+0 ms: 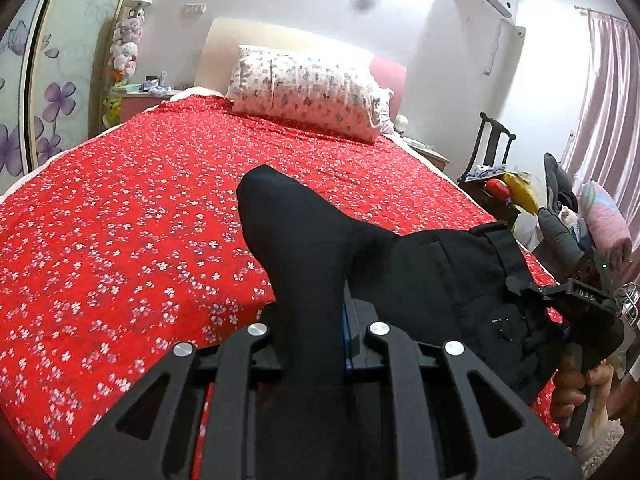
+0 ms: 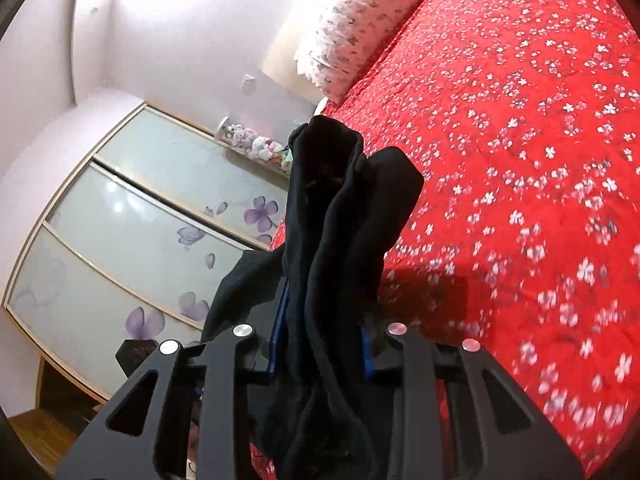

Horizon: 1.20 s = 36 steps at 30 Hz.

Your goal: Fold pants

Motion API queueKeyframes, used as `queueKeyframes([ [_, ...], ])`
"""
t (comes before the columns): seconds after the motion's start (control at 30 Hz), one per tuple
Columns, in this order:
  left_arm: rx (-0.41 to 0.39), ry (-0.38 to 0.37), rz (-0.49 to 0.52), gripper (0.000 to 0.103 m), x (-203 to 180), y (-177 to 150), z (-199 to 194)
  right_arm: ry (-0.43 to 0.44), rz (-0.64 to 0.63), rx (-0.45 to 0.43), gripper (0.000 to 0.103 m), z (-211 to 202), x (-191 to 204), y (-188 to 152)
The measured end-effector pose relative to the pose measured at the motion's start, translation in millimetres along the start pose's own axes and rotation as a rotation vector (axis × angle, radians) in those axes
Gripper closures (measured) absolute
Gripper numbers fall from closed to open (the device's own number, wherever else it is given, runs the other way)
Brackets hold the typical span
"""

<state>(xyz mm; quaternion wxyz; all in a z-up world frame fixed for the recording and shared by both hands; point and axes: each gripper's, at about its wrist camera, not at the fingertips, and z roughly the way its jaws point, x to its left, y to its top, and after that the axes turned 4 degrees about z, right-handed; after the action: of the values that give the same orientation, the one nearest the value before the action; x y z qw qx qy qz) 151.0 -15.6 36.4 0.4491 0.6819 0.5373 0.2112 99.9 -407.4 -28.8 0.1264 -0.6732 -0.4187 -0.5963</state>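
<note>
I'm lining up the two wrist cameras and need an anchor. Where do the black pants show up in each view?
Left wrist: the black pants fill the lower centre, clamped in the left tool and stretching right to the right tool.
Right wrist: they stand bunched at centre, clamped in the right tool.
Shared landmark: the floral pillow on the red bedspread.

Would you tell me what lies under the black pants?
Under the black pants lies the red bedspread; the part directly beneath is covered, and so are both grippers' pads.
</note>
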Motion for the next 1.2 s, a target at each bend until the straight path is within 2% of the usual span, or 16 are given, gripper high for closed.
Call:
queueKeyframes([
  [0.1,0.036,0.015,0.003,0.085,2,-2,15,-0.042,0.009,-0.004,0.073,5,-8,5],
  [0.17,0.103,0.032,-0.015,0.081,6,-6,30,-0.106,0.013,0.005,0.073,9,-14,3],
  [0.23,0.164,0.044,-0.059,0.068,17,-13,43,-0.198,0.014,0.002,0.072,13,-20,1],
  [0.3,0.176,0.030,-0.118,0.063,29,-16,44,-0.221,0.040,0.002,0.069,12,-23,1],
  [0.37,0.155,0.025,-0.180,0.048,39,-17,37,-0.262,0.040,-0.001,0.063,10,-21,0],
  [0.4,0.125,0.040,-0.206,0.027,45,-16,28,-0.304,0.025,-0.013,0.058,7,-18,-2],
  [0.43,0.099,0.052,-0.220,0.017,50,-17,21,-0.332,0.012,-0.025,0.057,5,-15,-4],
  [0.57,-0.014,0.085,-0.261,0.014,64,-17,-15,-0.423,-0.026,-0.130,0.056,-19,-2,-9],
  [0.63,-0.068,0.038,-0.255,0.011,64,-15,-28,-0.439,-0.067,-0.215,0.056,-38,11,-14],
  [0.7,-0.097,-0.057,-0.232,0.007,60,-13,-37,-0.359,-0.124,-0.230,0.053,-47,27,-19],
  [0.73,-0.104,-0.112,-0.215,0.005,55,-12,-40,-0.302,-0.148,-0.201,0.040,-47,34,-22],
  [0.77,-0.098,-0.154,-0.203,0.004,50,-12,-40,-0.250,-0.166,-0.165,0.034,-45,40,-26],
  [0.83,-0.051,-0.216,-0.181,0.003,38,-11,-31,-0.208,-0.209,-0.100,0.030,-37,49,-37],
  [0.93,0.032,-0.218,-0.123,0.003,20,-12,-15,-0.259,-0.255,-0.031,0.030,-20,52,-47],
  [1.07,0.160,-0.170,-0.051,0.002,4,-21,9,-0.372,-0.245,0.009,0.030,-3,45,-46],
  [1.2,0.306,-0.099,0.013,0.002,-4,-38,36,-0.390,-0.180,0.027,0.030,-2,32,-44],
])
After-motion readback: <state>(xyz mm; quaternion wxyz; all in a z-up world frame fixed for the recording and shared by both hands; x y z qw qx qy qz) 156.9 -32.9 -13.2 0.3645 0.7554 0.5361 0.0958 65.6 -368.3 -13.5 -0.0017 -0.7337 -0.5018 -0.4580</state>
